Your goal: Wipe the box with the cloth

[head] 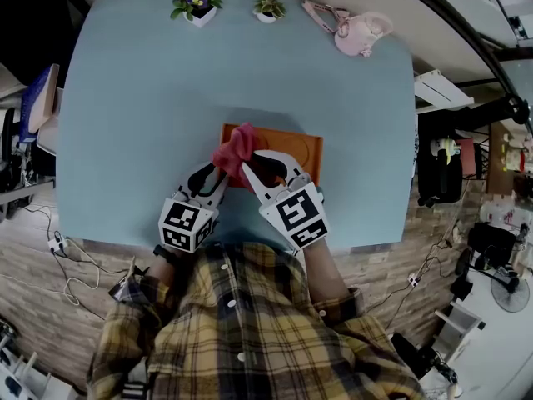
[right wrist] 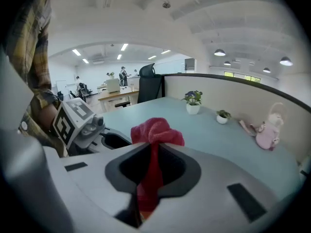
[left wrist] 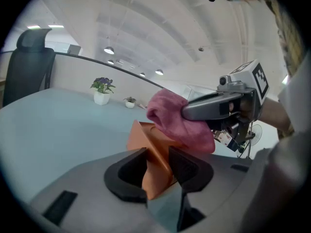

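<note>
An orange box (head: 293, 150) lies on the light blue table (head: 150, 98) near its front edge. My left gripper (head: 216, 173) is shut on the box's near left corner; in the left gripper view the orange wall (left wrist: 154, 166) stands pinched between the two dark pads. A pink-red cloth (head: 235, 150) bunches over the box's left end. My right gripper (head: 265, 165) is shut on the cloth, which in the right gripper view runs down between the jaws (right wrist: 154, 130). From the left gripper view the cloth (left wrist: 175, 123) hangs under the right gripper's finger (left wrist: 214, 107), just above the box.
Two small potted plants (head: 196, 0) (head: 268, 8) and a pink toy (head: 358, 32) stand along the table's far edge. An office chair (left wrist: 29, 57) is off to the left. The person's plaid shirt (head: 250, 332) fills the near side.
</note>
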Demonstrator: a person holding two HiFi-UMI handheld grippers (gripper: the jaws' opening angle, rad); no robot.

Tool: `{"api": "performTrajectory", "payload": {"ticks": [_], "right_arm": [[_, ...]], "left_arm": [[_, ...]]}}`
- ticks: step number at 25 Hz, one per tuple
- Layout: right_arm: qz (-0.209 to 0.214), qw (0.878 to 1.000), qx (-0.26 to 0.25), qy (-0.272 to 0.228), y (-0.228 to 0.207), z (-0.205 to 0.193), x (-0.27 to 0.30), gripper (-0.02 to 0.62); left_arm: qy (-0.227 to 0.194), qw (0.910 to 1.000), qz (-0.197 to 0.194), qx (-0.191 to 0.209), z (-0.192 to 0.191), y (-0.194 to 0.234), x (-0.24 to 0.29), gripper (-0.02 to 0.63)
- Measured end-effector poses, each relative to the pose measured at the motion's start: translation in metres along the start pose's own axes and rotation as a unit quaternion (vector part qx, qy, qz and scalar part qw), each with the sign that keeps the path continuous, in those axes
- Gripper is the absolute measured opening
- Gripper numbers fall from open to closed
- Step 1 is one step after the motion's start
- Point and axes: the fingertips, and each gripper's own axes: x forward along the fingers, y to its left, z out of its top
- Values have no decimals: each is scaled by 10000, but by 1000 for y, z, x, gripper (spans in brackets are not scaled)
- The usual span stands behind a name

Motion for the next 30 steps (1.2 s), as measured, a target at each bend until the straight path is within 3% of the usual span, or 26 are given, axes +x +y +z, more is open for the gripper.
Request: {"api": "performTrajectory", "payload": {"ticks": [4,14,25,30], "right_arm": [[378,9991,147,107,17,-7,27,51],[567,9974,155,419,18,-22,50,49],[263,9944,-474,906,10,-37,43,49],[137,9939,-533,953,6,-45,35,49]], "left_arm": [[-36,10000,7,9,1,0,0,135],[-91,9999,-29,-89,-1,1,-1,138],[-124,9999,-25,-90,0,0,-1,138],[-113,9999,-16,-45,0,0,-1,138]]}}
